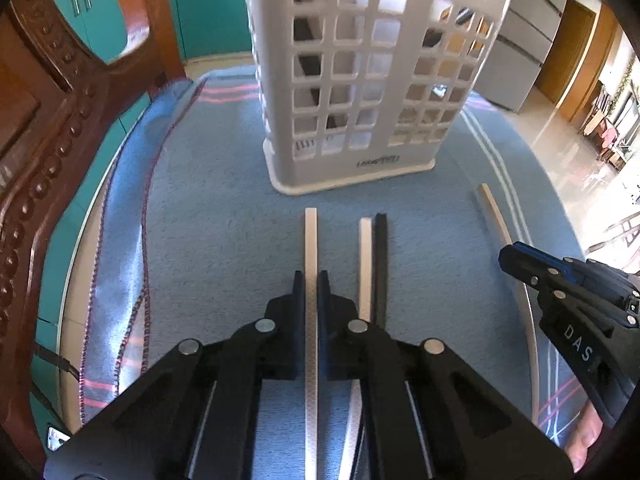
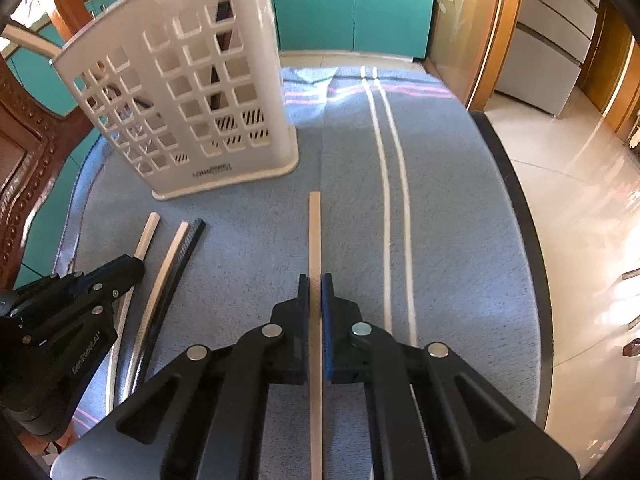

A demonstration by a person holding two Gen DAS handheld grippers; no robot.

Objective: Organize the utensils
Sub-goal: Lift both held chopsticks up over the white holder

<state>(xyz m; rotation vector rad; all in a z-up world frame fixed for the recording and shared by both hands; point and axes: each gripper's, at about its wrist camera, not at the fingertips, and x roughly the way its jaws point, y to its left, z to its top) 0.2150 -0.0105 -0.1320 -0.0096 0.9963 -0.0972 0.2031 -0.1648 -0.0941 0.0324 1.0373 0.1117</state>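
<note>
Each gripper is closed on one chopstick, and in both cases the stick's long axis runs straight down the line of the fingers, tip pointing away toward the holder. The left gripper (image 1: 311, 280) is clenched on a pale chopstick (image 1: 311, 240) lying flat on the towel (image 1: 208, 240); a second pale stick (image 1: 365, 264) and a black stick (image 1: 381, 264) lie just to its right, parallel and touching each other. The right gripper (image 2: 315, 282) grasps a wooden chopstick (image 2: 314, 232) the same way — well apart from the others. Beyond the tips the white holder (image 1: 360, 80) stands upright on the tabletop, nearer the left gripper. A lift and a tilt to vertical are judged necessary before either stick can be dropped in.
</note>
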